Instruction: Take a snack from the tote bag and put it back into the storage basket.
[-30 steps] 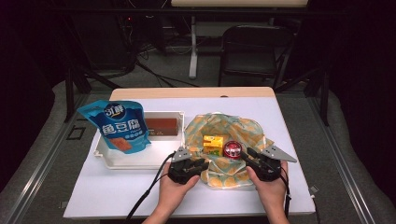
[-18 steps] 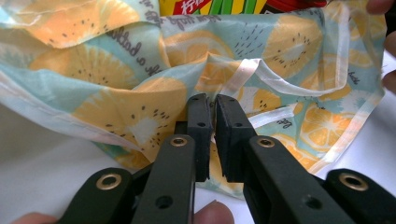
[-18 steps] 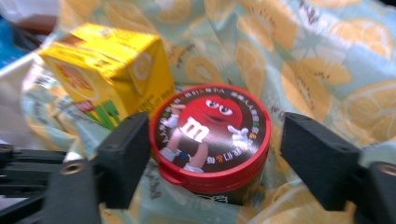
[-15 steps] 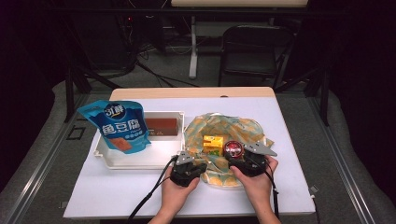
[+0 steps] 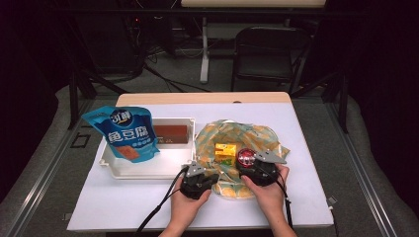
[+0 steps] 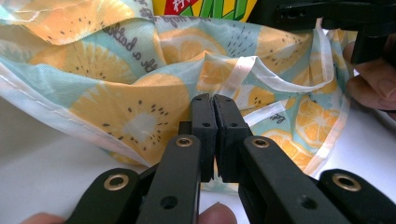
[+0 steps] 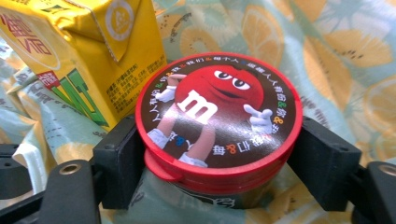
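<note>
A white tray [image 5: 148, 168] held a brown box [image 5: 171, 133] and a blue pouch [image 5: 127, 133] leaning on its near-left rim. Beside it lay an orange-print bag [image 5: 232, 136] carrying a yellow carton [image 5: 225, 150] and a red-lidded tub [image 7: 218, 109]. The right gripper [image 7: 219, 163] had its jaws set wide, one pad against each side of the tub; they had just been closing a little. The left gripper [image 6: 215, 135] was pinched shut on the bag's near edge. Everything sat on a white table [image 5: 306, 173] in a dark room with a chair [image 5: 269, 54] behind.
</note>
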A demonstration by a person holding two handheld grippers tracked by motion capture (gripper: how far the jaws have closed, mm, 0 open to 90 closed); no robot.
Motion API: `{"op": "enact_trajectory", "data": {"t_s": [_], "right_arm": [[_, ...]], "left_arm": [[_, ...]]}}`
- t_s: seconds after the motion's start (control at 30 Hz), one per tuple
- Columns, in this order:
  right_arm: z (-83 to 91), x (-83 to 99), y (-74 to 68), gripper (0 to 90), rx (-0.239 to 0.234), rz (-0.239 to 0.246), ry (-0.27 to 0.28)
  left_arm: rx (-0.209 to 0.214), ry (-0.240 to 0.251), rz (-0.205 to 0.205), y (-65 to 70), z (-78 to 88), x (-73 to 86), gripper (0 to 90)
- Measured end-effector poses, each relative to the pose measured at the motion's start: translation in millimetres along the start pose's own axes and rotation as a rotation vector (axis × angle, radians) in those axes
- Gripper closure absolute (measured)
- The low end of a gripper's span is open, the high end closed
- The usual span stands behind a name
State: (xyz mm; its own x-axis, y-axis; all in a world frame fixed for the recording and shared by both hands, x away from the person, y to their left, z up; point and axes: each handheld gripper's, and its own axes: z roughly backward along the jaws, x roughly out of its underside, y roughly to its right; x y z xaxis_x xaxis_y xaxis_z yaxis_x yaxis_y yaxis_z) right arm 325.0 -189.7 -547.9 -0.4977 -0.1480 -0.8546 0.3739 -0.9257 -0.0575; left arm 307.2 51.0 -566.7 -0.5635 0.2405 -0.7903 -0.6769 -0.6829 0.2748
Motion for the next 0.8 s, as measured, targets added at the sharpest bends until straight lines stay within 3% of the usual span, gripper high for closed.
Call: {"op": "enact_trajectory", "data": {"t_s": [0.3, 0.4, 0.67, 0.8], "right_arm": [[6.6, -4.1, 0.9, 25.3, -0.023, 0.002, 0.006], [10.6, -7.3, 0.0, 25.3, -0.022, 0.011, 0.017], [26.3, -19.5, 3.3, 25.3, -0.040, -0.007, 0.062], [33.4, -24.5, 5.8, 25.3, -0.040, -0.009, 0.082]], "left_arm": [[0.007, -0.002, 0.002, -0.5, 1.5, -0.1, 87.2], [0.011, 0.024, 0.005, -0.5, 2.1, 0.4, 85.4], [0.026, 0.042, -0.023, -1.3, 11.3, 0.4, 73.6], [0.031, 0.076, -0.020, -2.4, 21.3, -0.7, 69.4]]}}
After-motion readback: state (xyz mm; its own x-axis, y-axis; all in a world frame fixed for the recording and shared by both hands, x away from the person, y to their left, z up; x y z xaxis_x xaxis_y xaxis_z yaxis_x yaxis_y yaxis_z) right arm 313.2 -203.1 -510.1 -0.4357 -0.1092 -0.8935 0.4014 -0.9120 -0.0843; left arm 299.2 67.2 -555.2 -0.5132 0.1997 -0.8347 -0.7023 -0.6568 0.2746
